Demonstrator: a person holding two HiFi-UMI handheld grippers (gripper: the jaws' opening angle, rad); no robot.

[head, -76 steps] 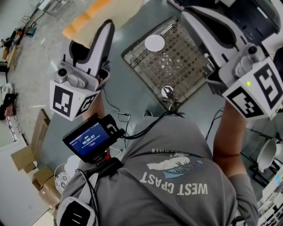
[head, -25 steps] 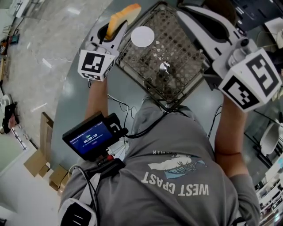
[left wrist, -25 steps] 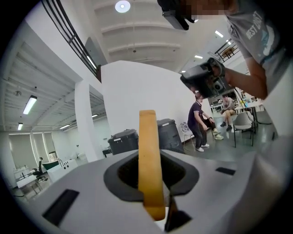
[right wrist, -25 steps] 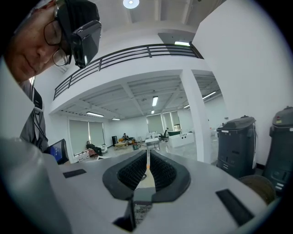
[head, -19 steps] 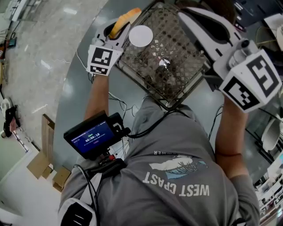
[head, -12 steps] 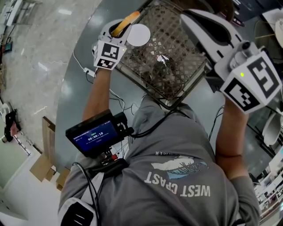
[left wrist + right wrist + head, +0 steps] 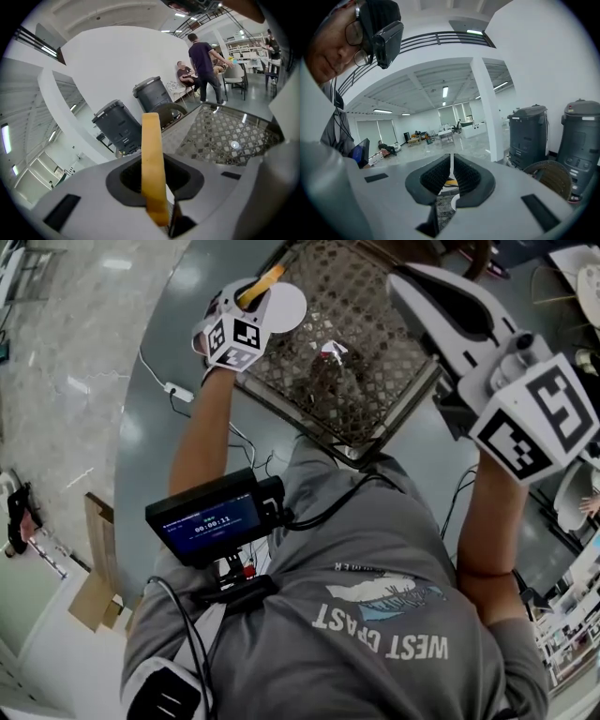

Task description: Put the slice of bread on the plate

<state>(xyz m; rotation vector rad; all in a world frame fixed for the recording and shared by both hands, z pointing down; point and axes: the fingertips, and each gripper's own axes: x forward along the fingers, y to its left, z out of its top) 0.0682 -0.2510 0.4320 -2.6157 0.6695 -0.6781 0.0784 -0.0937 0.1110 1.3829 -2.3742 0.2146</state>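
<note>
Glass tabletop (image 7: 394, 343) over a woven lattice carries the white plate (image 7: 291, 304), lying just right of the left gripper (image 7: 248, 298) fingers. Those fingers stay clamped on the slice of bread (image 7: 152, 159), held edge-on and sticking out past their tips. Since a second ago they have closed in on the plate's rim, though whether bread touches plate is hard to tell. The right gripper (image 7: 451, 174) fingers are pressed together on nothing.
</note>
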